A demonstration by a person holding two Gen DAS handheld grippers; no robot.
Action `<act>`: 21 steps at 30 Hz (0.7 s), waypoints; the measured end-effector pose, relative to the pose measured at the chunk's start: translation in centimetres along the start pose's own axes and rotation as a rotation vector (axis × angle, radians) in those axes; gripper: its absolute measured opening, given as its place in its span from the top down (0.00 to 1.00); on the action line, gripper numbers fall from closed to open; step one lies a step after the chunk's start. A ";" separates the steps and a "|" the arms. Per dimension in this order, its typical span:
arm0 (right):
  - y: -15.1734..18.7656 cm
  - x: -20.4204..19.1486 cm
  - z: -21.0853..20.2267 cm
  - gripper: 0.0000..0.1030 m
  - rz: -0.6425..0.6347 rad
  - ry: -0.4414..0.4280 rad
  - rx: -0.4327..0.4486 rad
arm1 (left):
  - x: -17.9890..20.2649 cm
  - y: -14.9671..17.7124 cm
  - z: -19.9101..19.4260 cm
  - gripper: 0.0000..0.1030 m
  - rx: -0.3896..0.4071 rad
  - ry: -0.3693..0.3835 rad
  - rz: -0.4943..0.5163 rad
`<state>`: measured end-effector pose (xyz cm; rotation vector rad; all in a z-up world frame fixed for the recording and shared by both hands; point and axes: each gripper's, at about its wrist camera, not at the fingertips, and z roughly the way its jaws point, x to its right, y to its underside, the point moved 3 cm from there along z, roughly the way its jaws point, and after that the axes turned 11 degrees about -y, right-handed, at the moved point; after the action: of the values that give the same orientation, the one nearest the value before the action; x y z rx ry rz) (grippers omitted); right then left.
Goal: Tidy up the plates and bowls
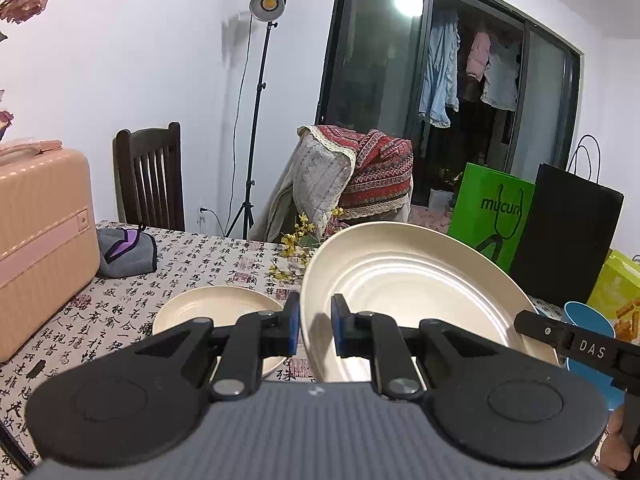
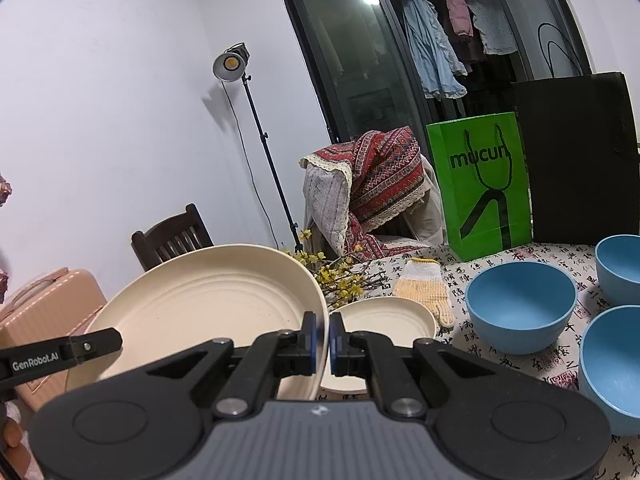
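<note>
I have the large cream plate (image 1: 408, 292) pinched at two rim points and raised off the surface (image 1: 192, 264), tilted. The left hand-held gripper (image 1: 315, 330) clamps its near-left rim, pads tight on the thin lip; the right hand-held gripper (image 2: 321, 344) is closed on the opposite rim, jaws almost touching. Its ridged matte finish makes me think the plate is light and stiff, perhaps plastic or bamboo fibre, so not very fragile. Still, a smooth rim held by narrow pads could pivot or slip. I judge the rim the only sensible hold, and two opposed grips keep it level better than one.

A smaller cream plate (image 1: 216, 308) lies flat on the surface at about 9 o'clock from the big one in the left view, probably the stacking target. In the right view three blue bowls (image 2: 520, 304) stand at 3 o'clock, two cut by the frame edge. A knitted glove (image 2: 426, 292) lies beside the small plate.

The big plate's underside and near rim are hidden behind both gripper bodies, so how deep each bite goes I cannot tell. The green bag (image 2: 480, 188) stands at 1 o'clock.
</note>
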<state>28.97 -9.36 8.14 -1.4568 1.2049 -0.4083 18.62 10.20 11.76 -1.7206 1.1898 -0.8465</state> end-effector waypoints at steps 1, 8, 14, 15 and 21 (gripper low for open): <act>0.1 0.0 -0.2 0.94 0.001 0.000 0.001 | 0.0 0.1 -0.2 0.85 0.000 0.001 -0.001; 0.4 -0.2 -1.1 0.94 0.004 0.002 0.003 | 0.2 0.5 -1.1 0.85 0.002 0.010 -0.003; 0.7 -0.1 -2.0 0.94 0.005 0.005 0.005 | 0.2 0.8 -1.6 0.85 0.002 0.013 -0.005; 0.8 -0.1 -2.2 0.94 0.005 0.005 0.006 | 0.2 0.8 -1.7 0.85 0.002 0.014 -0.006; 0.9 -0.2 -2.4 0.94 0.006 0.005 0.006 | 0.2 1.3 -2.7 0.85 0.004 0.017 -0.011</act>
<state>26.62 -10.33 8.15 -1.4477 1.2107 -0.4114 15.80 9.02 11.68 -1.7209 1.1901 -0.8715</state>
